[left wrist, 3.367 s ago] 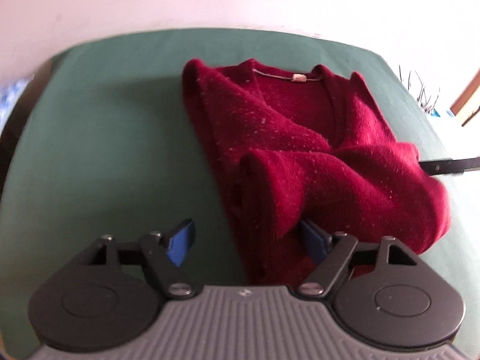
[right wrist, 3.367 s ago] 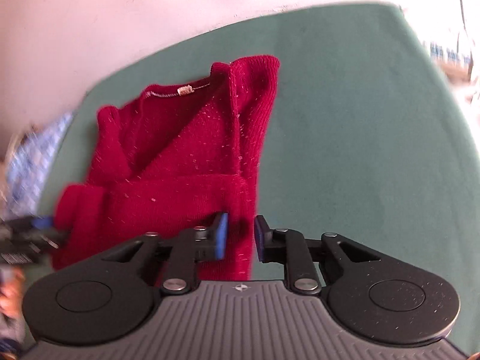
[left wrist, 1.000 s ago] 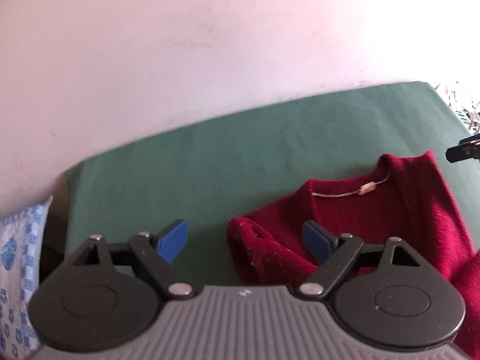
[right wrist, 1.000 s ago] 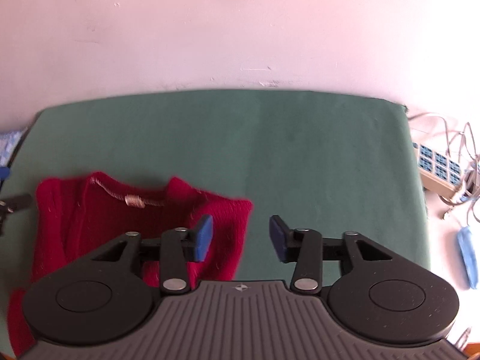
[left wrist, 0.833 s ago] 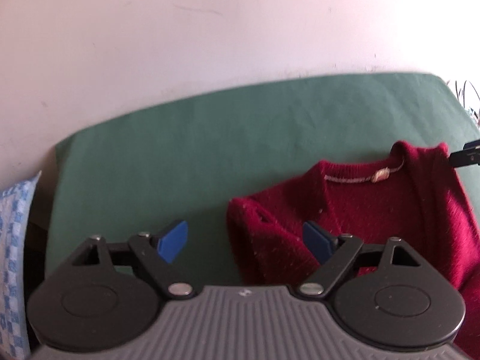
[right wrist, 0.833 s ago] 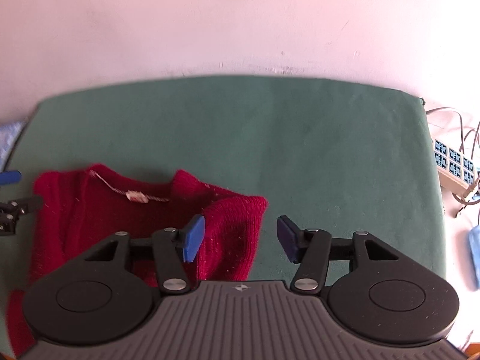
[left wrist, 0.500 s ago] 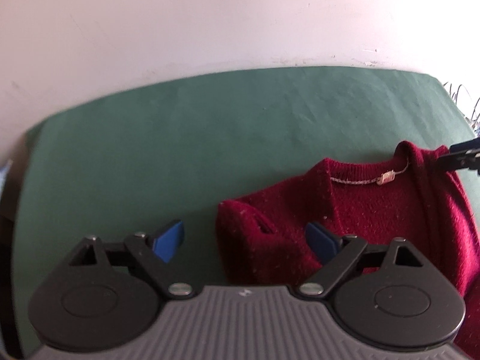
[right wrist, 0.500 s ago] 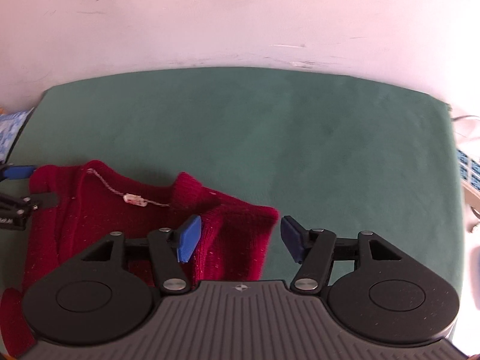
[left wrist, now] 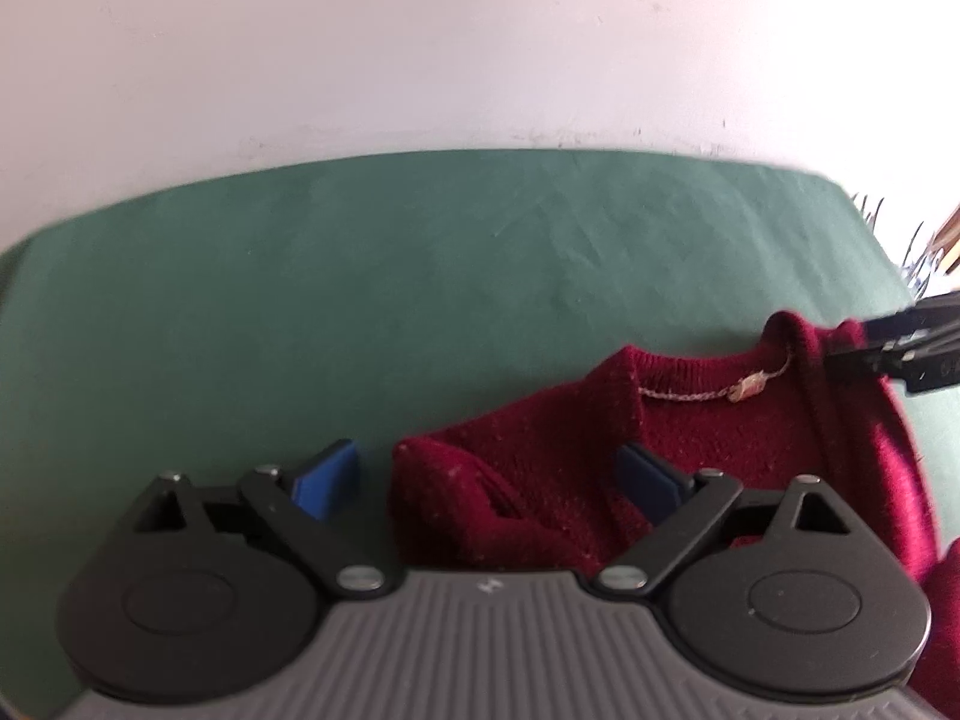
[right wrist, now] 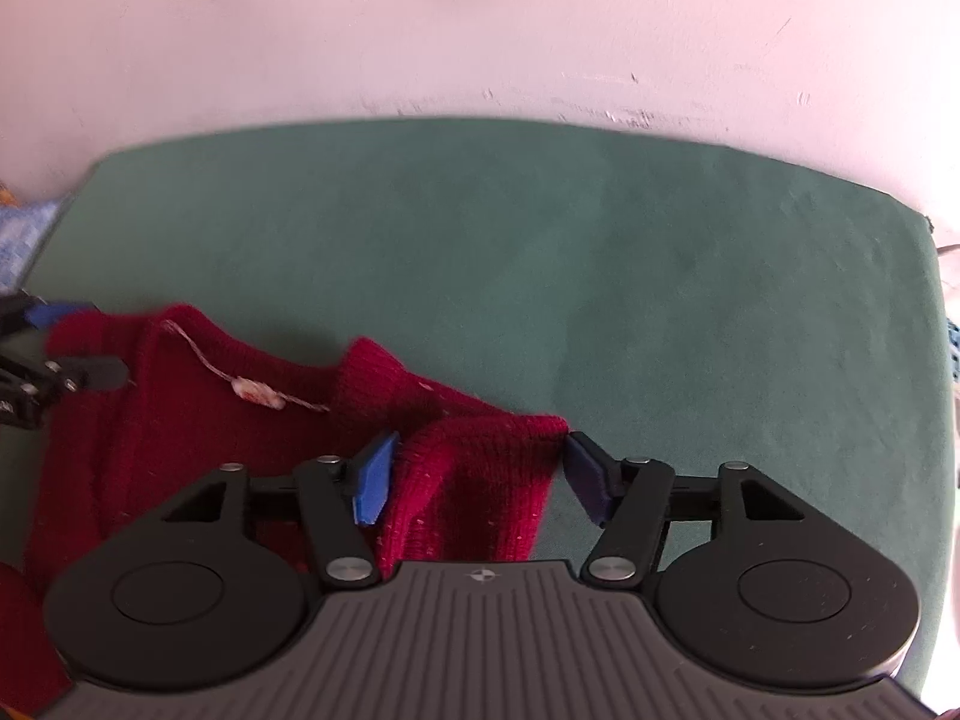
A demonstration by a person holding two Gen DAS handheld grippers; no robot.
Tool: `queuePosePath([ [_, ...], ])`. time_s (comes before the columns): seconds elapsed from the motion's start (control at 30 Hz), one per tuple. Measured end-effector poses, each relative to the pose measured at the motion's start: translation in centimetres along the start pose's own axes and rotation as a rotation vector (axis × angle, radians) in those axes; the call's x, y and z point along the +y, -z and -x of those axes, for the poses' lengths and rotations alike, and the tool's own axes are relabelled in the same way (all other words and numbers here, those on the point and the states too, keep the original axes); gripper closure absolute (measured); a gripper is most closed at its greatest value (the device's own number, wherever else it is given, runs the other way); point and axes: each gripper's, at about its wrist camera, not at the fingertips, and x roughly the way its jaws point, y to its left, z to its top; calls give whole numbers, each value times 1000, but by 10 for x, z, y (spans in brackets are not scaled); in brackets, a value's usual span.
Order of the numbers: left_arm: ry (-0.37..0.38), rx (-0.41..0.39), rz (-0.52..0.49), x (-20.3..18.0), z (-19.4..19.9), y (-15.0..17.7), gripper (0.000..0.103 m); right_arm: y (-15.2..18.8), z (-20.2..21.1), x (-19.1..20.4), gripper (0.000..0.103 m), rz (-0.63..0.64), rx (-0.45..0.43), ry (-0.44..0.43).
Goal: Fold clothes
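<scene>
On the green cloth [left wrist: 420, 276] the red sweater [left wrist: 708, 444] lies partly folded, each shoulder corner between a spread gripper, the left gripper [left wrist: 489, 477] wide and the right gripper [right wrist: 480, 474] opening, so each should probably bite deep before lifting evenly.

Blk tongs [left wrist: 487, 480], blue pads [left wrist: 327, 479]

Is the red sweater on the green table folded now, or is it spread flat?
Folded. The sweater lies doubled on the table, with thick layered corners between the open fingers of each gripper; its lower part is hidden.
</scene>
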Motion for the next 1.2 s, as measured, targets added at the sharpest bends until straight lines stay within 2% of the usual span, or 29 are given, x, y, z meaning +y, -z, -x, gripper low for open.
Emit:
queuePosePath([
  [0.07, -40, -7, -49, -10, -1, 4, 18, 0, -1, 7, 42, 7, 3, 33],
  [0.13, -35, -15, -46, -12, 1, 5, 21, 2, 1, 10, 48, 3, -3, 40],
  [0.17, -37, -17, -43, -12, 2, 5, 28, 2, 3, 11, 54, -2, -6, 39],
  [0.2, -43, -22, -41, -12, 2, 4, 42, 3, 4, 11, 57, -8, -10, 33],
  [0.23, -49, -26, -38, -12, 3, 4, 52, 4, 5, 11, 64, -13, -13, 27],
  [0.27, -53, -31, -36, -12, 3, 3, 68, 4, 6, 13, 70, -7, -14, 23],
  [0.3, -39, -27, -31, -11, 4, 3, 79, 4, 6, 15, 72, -1, -15, 18],
  [0.4, -29, -30, -40, -10, 7, 5, 86, 6, 6, 20, 76, 43, -32, 9],
  [0.57, -53, -84, -101, -18, 20, 12, 89, 10, 13, 21, 78, 99, -86, -3],
  [0.83, -68, -137, -126, -19, 45, 13, 90, 13, 47, 17, 78, 116, -176, -56],
  [1.2, -5, -288, -130, -35, 140, 39, 89, 40, 109, 10, 78, 154, -310, -120],
])
